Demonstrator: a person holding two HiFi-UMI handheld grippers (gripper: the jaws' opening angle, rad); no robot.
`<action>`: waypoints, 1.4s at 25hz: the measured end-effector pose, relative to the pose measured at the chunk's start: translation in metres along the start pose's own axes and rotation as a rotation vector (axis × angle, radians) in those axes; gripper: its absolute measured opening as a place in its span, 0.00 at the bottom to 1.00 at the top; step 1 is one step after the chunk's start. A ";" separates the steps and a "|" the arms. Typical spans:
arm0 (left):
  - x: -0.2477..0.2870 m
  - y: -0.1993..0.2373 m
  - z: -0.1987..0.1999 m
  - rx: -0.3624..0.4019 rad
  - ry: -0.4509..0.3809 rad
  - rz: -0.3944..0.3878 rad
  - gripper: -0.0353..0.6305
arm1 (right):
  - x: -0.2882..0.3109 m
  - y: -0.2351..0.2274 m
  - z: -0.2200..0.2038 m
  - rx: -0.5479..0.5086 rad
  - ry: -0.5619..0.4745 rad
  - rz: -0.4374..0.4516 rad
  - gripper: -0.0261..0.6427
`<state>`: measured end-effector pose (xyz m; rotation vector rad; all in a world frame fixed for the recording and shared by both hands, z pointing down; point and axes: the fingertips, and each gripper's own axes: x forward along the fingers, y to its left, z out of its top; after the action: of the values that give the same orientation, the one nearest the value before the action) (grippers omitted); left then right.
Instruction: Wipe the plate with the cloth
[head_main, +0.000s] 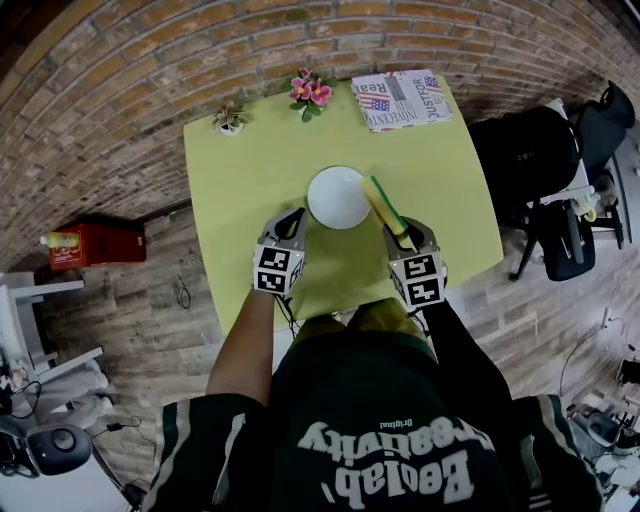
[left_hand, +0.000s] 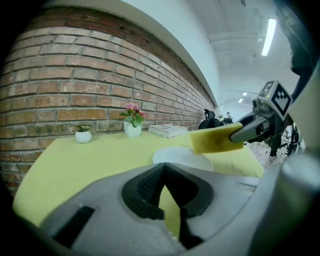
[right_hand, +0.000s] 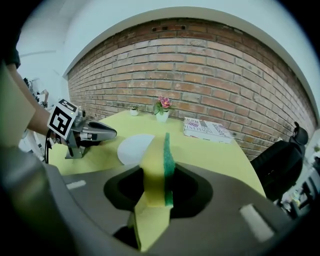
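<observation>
Plate (head_main: 338, 197) white, round, sits mid tabletop (head_main: 250, 180). Cloth (head_main: 384, 204) is a yellow pad with a green face, clamped edge-up in right claw (head_main: 400, 233), far end reaching the plate's right rim. Left claw (head_main: 295, 222) tips together, nothing held, just beside the plate's near-left rim; contact with the plate can't be told.

Right gripper view: cloth (right_hand: 157, 170) stands upright between the jaws of the right claw (right_hand: 156, 165), green side to the right, plate (right_hand: 134, 148) ahead-left, left claw (right_hand: 102, 133) low over the tabletop beside it.

Left gripper view: left claw (left_hand: 162, 172) tips meet, only a slit of tabletop behind them. Plate (left_hand: 182, 159) just ahead. Only this view shows cloth (left_hand: 215, 139) raised in the air over the plate's right part, held by right claw (left_hand: 240, 132), not lying on the tabletop.

Far tabletop edge: small plant (head_main: 230, 120), pink flowers (head_main: 311, 92), newspaper (head_main: 402, 100). Brick wall (head_main: 150, 60) behind. Head view alone shows red box (head_main: 88, 243) on the floor at left, black chair (head_main: 530, 150) at right.
</observation>
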<state>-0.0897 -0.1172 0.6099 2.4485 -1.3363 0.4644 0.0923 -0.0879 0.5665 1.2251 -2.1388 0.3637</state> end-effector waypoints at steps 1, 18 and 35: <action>0.000 0.000 0.000 0.001 0.001 0.001 0.06 | 0.000 0.000 -0.001 0.002 0.001 -0.001 0.24; 0.000 -0.001 -0.001 0.008 -0.004 -0.001 0.06 | 0.005 0.080 0.028 -0.029 -0.088 0.215 0.24; 0.000 -0.002 -0.001 0.012 -0.004 -0.015 0.06 | 0.008 0.092 0.006 -0.011 -0.001 0.233 0.24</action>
<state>-0.0882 -0.1157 0.6106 2.4681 -1.3199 0.4651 0.0091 -0.0480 0.5743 0.9716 -2.2868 0.4500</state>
